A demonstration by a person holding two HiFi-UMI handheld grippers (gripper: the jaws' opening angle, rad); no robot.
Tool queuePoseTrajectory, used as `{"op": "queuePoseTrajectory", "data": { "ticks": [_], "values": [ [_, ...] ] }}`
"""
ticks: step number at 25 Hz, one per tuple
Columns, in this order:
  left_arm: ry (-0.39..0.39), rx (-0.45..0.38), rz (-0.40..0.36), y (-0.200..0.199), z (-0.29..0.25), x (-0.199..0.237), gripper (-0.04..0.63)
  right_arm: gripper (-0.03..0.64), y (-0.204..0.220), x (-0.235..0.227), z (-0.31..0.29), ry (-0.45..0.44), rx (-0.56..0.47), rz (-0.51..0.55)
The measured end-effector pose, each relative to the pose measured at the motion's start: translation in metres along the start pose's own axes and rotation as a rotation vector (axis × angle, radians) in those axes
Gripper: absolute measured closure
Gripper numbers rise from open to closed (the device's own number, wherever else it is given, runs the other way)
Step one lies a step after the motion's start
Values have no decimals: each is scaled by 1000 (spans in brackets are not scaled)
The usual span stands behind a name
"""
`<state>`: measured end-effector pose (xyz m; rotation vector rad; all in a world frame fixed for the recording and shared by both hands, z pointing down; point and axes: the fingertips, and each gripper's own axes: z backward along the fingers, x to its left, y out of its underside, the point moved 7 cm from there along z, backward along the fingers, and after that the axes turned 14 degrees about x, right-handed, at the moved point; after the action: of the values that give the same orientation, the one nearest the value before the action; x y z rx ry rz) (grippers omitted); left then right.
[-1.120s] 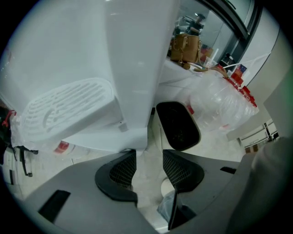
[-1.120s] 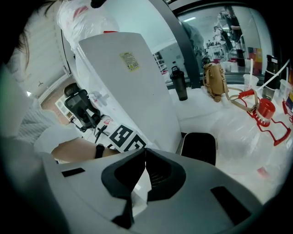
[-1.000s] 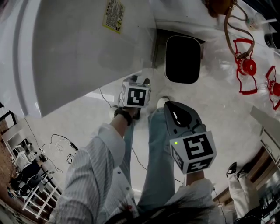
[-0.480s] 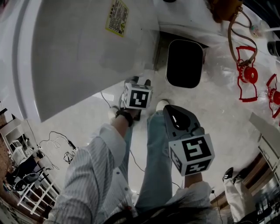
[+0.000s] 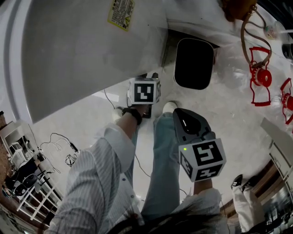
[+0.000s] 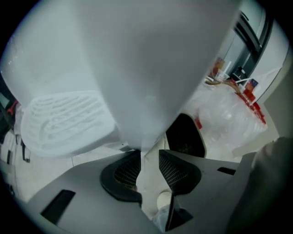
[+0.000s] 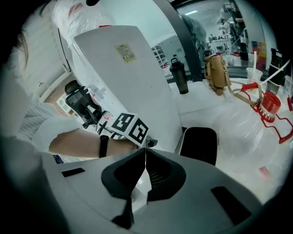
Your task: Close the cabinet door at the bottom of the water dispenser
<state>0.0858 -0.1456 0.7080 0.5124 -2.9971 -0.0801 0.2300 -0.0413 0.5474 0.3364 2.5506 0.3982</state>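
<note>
Bin [image 5: 194,64] – contents too dark to read. Door [image 5: 91,50] ajar, long axis upright. Your left gripper [image 6: 149,162] has just been closing astride the door's edge, pads still apart – right gripper [image 7: 145,164] pinched together.

White glossy door [image 5: 87,50], upright, yellow sticker [image 5: 121,10] near its top edge, swung wide open, standing out from dispenser [image 5: 197,20] front.

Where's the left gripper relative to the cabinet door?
Head view, centre: the left gripper sits at the white door's lower corner, left of the black bin. Its fingers have just been closing, that corner between them.
</note>
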Motion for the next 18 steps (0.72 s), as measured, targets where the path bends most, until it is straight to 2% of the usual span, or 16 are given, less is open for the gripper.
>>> {"op": "queuePoseTrajectory", "data": {
  "ticks": [1, 4, 12, 18],
  "values": [
    [-10, -5, -11, 2, -1, -1, 463, 603, 1, 0, 0, -3, 8, 0],
    [-29, -61, -71, 1, 0, -1, 457, 603, -3, 2, 3, -3, -3, 9],
    [5, -55, -50, 5, 2, -4, 456, 603, -9, 4, 5, 13, -1, 35],
    [63, -76, -68, 27, 36, -15, 456, 603, -20, 24, 21, 63, -31, 67]
  ]
}}
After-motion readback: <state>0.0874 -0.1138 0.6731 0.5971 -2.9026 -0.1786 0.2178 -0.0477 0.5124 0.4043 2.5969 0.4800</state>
